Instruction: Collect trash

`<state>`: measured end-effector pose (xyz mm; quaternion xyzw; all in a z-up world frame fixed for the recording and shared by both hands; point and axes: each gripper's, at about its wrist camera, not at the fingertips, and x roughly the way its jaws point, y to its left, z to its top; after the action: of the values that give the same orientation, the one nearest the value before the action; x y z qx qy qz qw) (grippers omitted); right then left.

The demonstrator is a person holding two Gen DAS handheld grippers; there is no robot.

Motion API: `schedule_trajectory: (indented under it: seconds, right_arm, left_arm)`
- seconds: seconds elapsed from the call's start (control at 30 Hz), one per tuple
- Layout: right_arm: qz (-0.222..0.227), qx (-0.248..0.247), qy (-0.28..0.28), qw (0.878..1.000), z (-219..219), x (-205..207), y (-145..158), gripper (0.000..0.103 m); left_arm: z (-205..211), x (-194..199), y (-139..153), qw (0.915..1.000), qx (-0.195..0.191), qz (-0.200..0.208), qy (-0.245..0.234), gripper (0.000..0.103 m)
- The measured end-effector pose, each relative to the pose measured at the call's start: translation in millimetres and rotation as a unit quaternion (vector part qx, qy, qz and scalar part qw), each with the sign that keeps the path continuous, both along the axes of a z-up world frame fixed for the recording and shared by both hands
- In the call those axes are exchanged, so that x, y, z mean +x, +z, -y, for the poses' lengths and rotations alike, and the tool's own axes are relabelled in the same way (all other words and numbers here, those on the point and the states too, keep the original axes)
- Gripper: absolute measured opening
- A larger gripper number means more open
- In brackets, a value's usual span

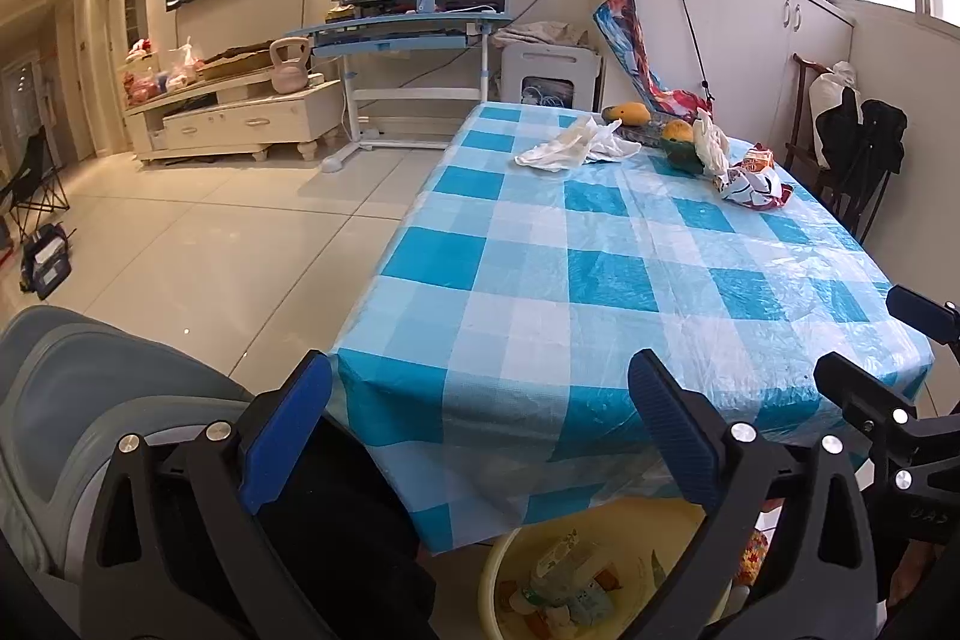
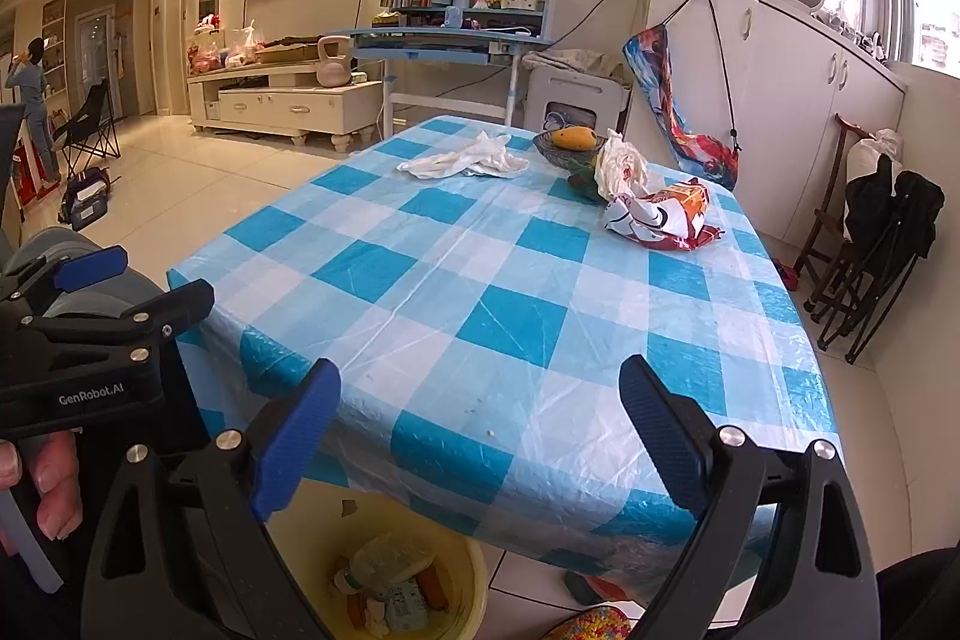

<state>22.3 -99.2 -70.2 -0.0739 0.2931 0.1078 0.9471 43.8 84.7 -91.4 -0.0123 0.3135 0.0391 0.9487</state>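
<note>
A table with a blue and white checked cloth [image 1: 600, 292] [image 2: 510, 292] fills both views. At its far end lie crumpled white tissues [image 1: 570, 145] [image 2: 462, 160], a white plastic bag [image 1: 711, 142] [image 2: 621, 166] and a red and white snack wrapper [image 1: 753, 181] [image 2: 660, 217]. A yellow bin [image 1: 510, 556] [image 2: 462, 568] holding several pieces of trash stands on the floor below the near table edge. My left gripper [image 1: 480, 430] and my right gripper [image 2: 480, 436] are both open and hold nothing, hovering at the near edge above the bin.
A bowl with a mango [image 2: 570, 139] [image 1: 627, 112] sits by the trash. A grey chair [image 1: 72, 400] is at the near left. Folded dark chairs [image 2: 870, 256] stand right of the table. A person [image 2: 33, 100] stands far left down the hall.
</note>
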Motion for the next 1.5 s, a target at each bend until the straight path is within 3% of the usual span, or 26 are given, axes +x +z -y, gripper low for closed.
schedule_trajectory:
  seconds: [1.5]
  right_arm:
    - [0.003, -0.005, 0.003, 1.0, -3.8, -2.5, -0.3, 0.092]
  left_arm:
    - [-1.5, -0.9, -3.1, 1.0, 0.002, -0.004, 0.002, 0.096]
